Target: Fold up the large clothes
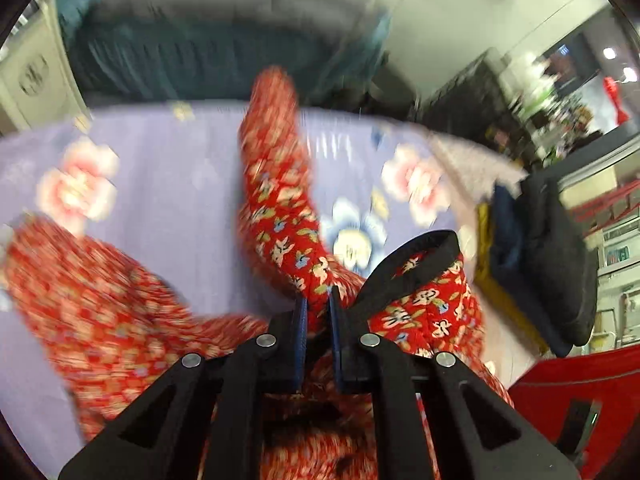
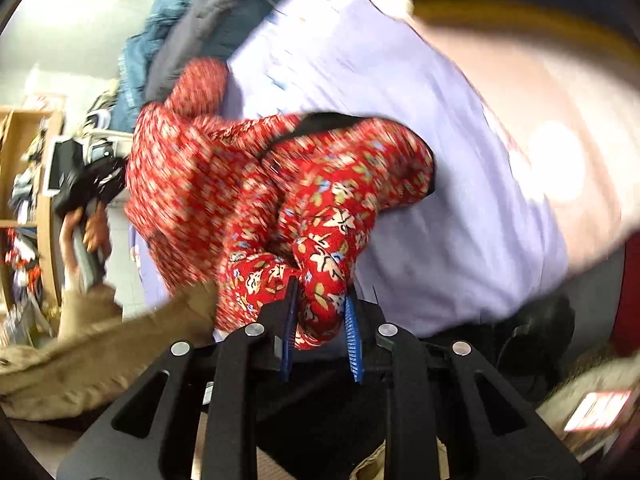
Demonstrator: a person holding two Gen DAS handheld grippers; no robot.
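A red quilted garment with a floral print and black trim (image 1: 280, 208) is held up over a bed with a lilac flowered sheet (image 1: 168, 184). My left gripper (image 1: 318, 304) is shut on a fold of the garment, with one sleeve stretching away from it. In the right wrist view my right gripper (image 2: 320, 300) is shut on a bunched part of the same garment (image 2: 280, 184), which hangs in a heap above the sheet (image 2: 420, 160). The person's left hand with the other gripper (image 2: 84, 200) shows at the left. Both views are blurred by motion.
A teal and grey bedcover (image 1: 224, 48) lies along the far side of the bed. Dark and yellow folded clothes (image 1: 536, 264) are stacked at the bed's right edge. A red item (image 1: 580, 392) is at lower right. A tan garment (image 2: 92, 344) and shelves (image 2: 28, 208) are on the left.
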